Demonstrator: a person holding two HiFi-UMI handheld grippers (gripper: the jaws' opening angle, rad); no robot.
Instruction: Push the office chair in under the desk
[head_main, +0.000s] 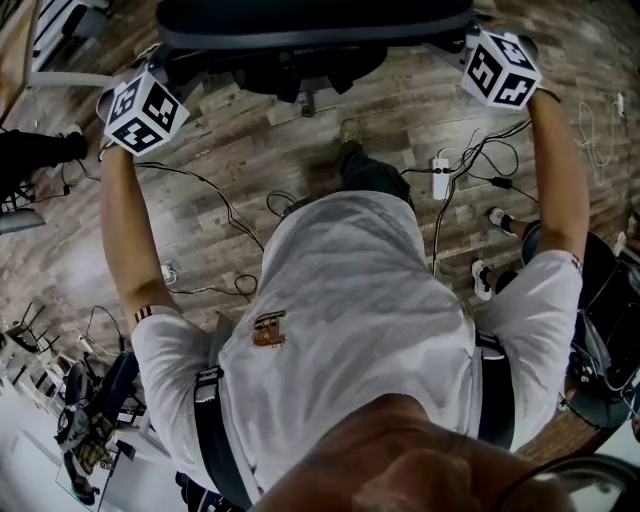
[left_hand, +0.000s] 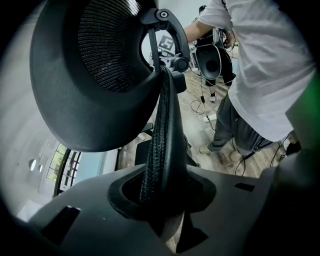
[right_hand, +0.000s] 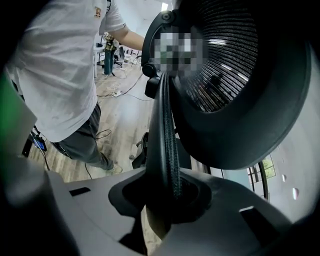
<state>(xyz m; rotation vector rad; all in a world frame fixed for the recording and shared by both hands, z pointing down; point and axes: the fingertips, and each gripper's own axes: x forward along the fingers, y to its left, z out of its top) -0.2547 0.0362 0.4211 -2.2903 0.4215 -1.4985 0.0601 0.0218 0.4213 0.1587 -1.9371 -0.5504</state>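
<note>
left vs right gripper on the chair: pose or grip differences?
The left gripper clamps the backrest at its left edge; the right gripper at its right edge. In the head view the left gripper sits lower in frame than the right gripper. Shared: both shut on the backrest.

Wood-plank floor (head_main: 250, 170) in grey-brown tones, crossed by loose black cables (head_main: 215, 200). A white power strip (head_main: 441, 177) lies flat on the boards, and thin white cables (head_main: 595, 135) lie near the right edge. Left gripper view: tall dark-framed windows (left_hand: 67, 167) set in a pale wall (left_hand: 20, 130), bright with daylight. Right gripper view: a dark-framed window (right_hand: 261, 176), with small bright oval spots (right_hand: 295, 192) on the pale surface beside it.
</note>
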